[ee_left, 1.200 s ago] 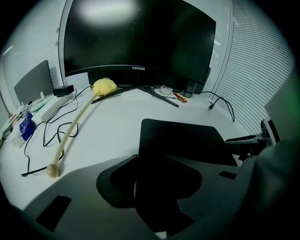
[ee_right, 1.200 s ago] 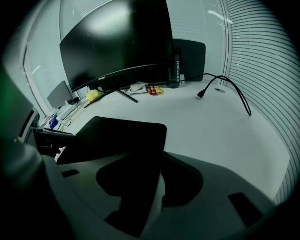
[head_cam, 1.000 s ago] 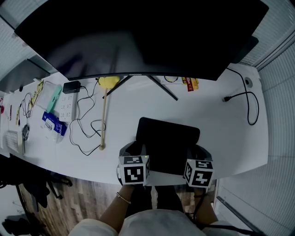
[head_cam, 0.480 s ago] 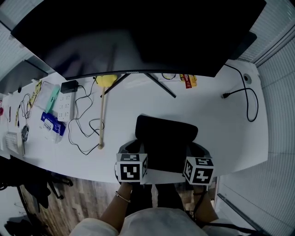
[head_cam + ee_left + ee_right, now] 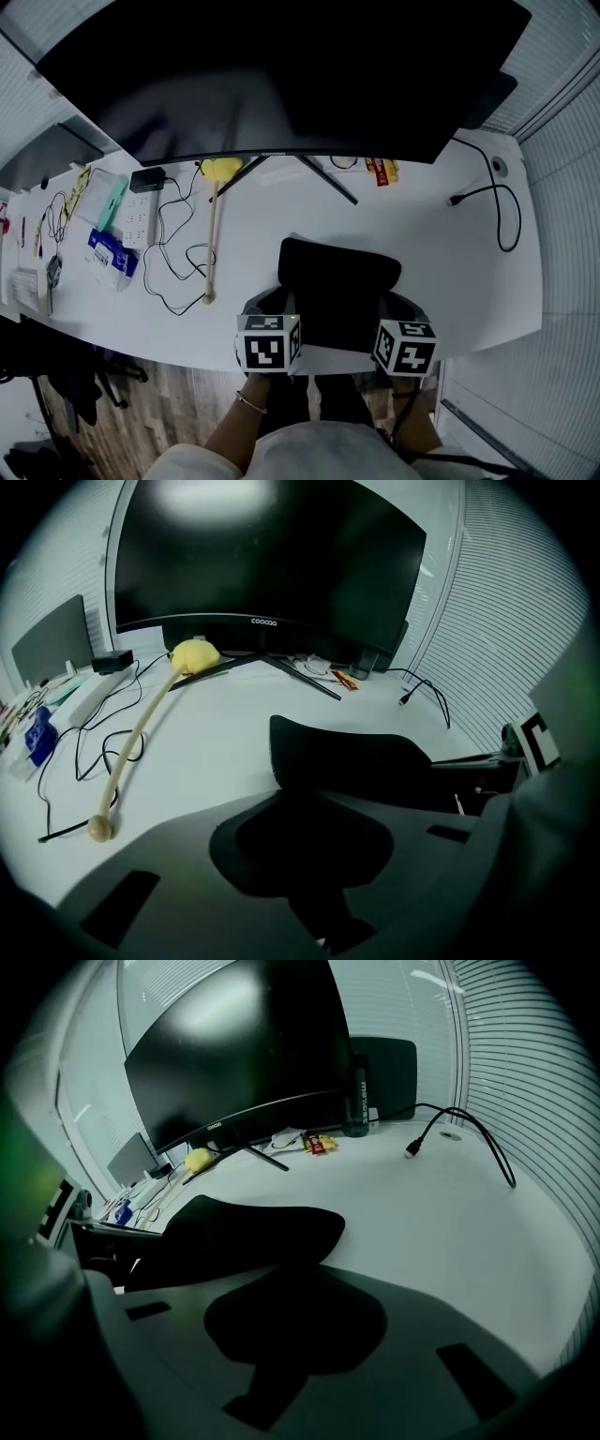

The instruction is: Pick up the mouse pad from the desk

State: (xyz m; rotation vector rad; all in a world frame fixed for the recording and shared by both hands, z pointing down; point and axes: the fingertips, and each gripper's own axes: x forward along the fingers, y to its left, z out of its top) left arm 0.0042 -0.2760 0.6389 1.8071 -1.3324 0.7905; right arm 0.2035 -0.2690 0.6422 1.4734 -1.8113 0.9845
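Black soft rectangular mouse pad (image 5: 339,281) on white counter (image 5: 450,262), close to near edge, long axis left-right. Left tongs (image 5: 279,307) at near left corner, right tongs (image 5: 392,311) at near right; both just been closing, now clamped on pad edge. Pad runs away from both tongs toward black monitor stand (image 5: 330,176). Open counter to right. Wooden stick with yellow head (image 5: 213,234) to left, well apart. Judgement: straight-up lift looks unobstructed.

Overhead and low, mouse pad (image 5: 339,281) shared
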